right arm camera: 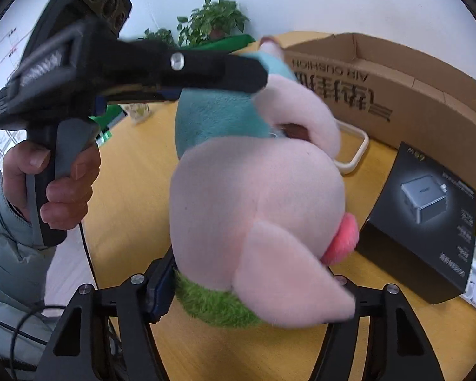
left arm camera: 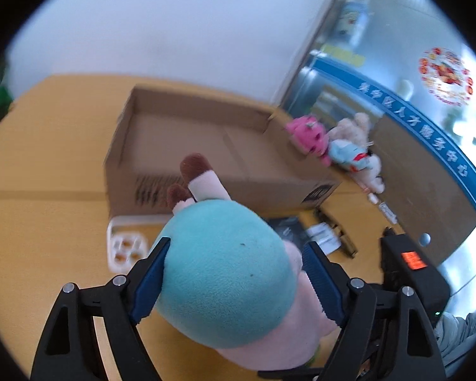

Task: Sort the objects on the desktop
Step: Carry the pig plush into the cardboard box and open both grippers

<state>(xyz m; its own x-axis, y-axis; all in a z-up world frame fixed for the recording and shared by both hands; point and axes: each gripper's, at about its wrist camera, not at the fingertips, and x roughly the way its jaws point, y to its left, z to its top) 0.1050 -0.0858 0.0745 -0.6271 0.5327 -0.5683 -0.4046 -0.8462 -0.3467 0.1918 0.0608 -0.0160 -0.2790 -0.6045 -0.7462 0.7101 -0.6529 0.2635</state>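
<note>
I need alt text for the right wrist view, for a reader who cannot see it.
Both grippers hold a pink pig plush toy above a wooden table: the right gripper at its head, the left gripper on its teal body. A cardboard box and a black product box are behind.

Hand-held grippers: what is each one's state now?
Left hand-held gripper: closed on the plush pig.
Right hand-held gripper: closed on the same plush pig.
</note>
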